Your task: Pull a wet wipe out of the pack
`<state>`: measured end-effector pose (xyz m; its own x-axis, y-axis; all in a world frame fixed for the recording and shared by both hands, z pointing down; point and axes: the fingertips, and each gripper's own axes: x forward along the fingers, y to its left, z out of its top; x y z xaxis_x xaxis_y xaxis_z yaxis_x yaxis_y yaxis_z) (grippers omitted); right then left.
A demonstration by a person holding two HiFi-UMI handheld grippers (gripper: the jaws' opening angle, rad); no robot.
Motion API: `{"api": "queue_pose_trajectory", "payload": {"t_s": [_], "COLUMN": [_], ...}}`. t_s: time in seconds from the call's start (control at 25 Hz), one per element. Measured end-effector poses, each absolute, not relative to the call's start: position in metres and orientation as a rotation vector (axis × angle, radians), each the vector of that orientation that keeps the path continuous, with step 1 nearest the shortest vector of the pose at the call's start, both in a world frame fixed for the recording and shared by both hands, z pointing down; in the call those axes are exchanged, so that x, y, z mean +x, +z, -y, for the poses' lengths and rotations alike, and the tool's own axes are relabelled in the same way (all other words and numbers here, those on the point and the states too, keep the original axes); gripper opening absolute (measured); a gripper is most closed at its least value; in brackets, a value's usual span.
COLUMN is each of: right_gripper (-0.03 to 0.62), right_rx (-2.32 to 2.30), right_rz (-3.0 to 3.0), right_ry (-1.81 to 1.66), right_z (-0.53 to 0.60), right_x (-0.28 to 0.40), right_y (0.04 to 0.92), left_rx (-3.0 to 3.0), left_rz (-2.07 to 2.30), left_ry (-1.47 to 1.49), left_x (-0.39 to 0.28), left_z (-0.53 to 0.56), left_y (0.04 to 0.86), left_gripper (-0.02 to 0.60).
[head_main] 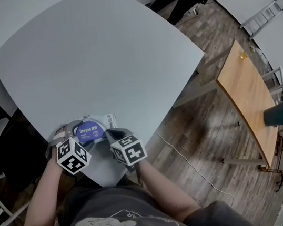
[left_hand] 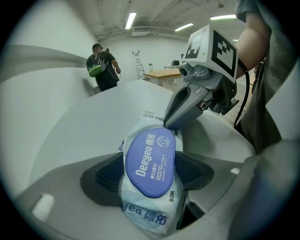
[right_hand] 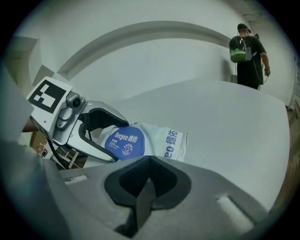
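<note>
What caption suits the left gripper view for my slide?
Left gripper clamps a white wet-wipe pack; the shut right gripper points at its blue oval lid.

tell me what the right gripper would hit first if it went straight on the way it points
The wet wipe pack, at the edge of its blue lid. The tip of the shut right gripper looks nearly on it, though contact is hard to judge.

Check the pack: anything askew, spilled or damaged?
Nothing spilled or torn. The left gripper pinches the wipe pack across its middle, buckling it a little; the blue lid is shut, with the right gripper, shut, at its edge.
</note>
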<state>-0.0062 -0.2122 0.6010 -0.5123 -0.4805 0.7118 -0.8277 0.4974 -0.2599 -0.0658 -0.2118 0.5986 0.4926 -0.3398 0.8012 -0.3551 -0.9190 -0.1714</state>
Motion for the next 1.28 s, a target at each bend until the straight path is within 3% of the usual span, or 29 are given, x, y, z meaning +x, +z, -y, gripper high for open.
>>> {"api": "queue_pose_trajectory", "payload": {"t_s": [1.28], "right_gripper": [-0.008], "right_rx": [1.031], "right_rz": [2.204], "right_ry": [0.812], "right_z": [0.210], "right_x": [-0.007], "right_y": [0.600], "left_rx": [2.602], "left_rz": [0.325], "left_ry": [1.271], "left_x": [-0.060], "left_z": [0.213], "left_y": [0.591], "left_gripper": [0.345]}}
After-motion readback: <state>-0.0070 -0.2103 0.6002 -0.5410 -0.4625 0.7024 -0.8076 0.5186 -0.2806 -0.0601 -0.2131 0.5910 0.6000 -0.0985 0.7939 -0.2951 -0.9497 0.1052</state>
